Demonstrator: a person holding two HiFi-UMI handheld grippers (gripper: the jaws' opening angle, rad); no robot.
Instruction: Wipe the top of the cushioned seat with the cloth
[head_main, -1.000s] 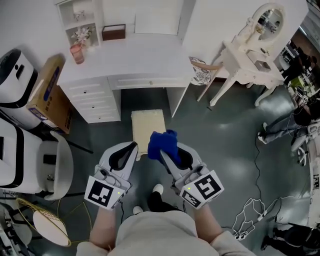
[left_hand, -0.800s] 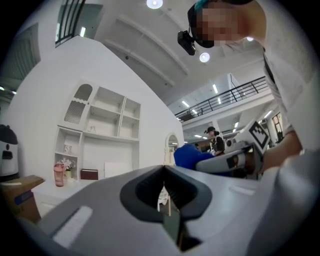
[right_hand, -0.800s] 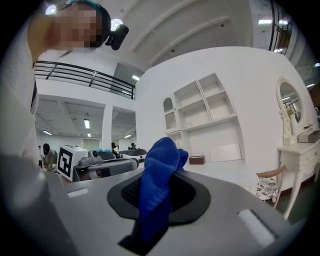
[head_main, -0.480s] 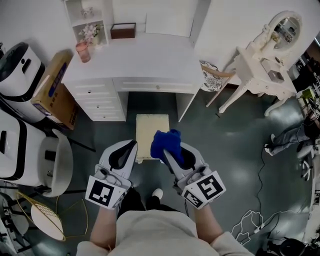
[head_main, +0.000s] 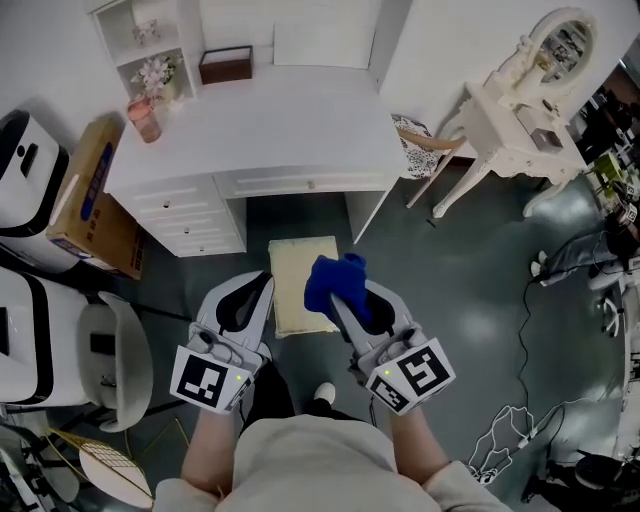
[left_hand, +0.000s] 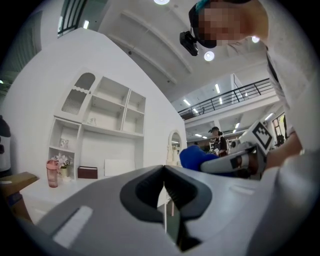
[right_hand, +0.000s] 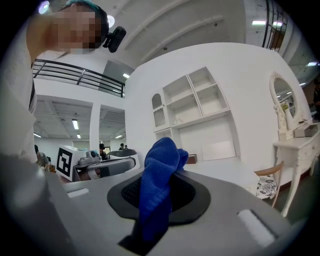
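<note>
Both tongs stay raised over the seat.
Right tongs (head_main: 345, 300) pinch the bunched blue cloth (head_main: 330, 278); left tongs (head_main: 262, 286) are closed on nothing; the cushioned seat (head_main: 293, 268) is cream and flat.

A white desk (head_main: 270, 120) stands on the far side against a white wall (head_main: 445, 40). It has drawers (head_main: 185, 215) on its left part and an open shelf unit (head_main: 150, 45) on its far left corner. To the right stands a cream dressing table (head_main: 515, 125) with an oval mirror (head_main: 565, 40). The floor (head_main: 470, 290) is dark grey and shiny. A cardboard box (head_main: 85, 195) leans at the left.
</note>
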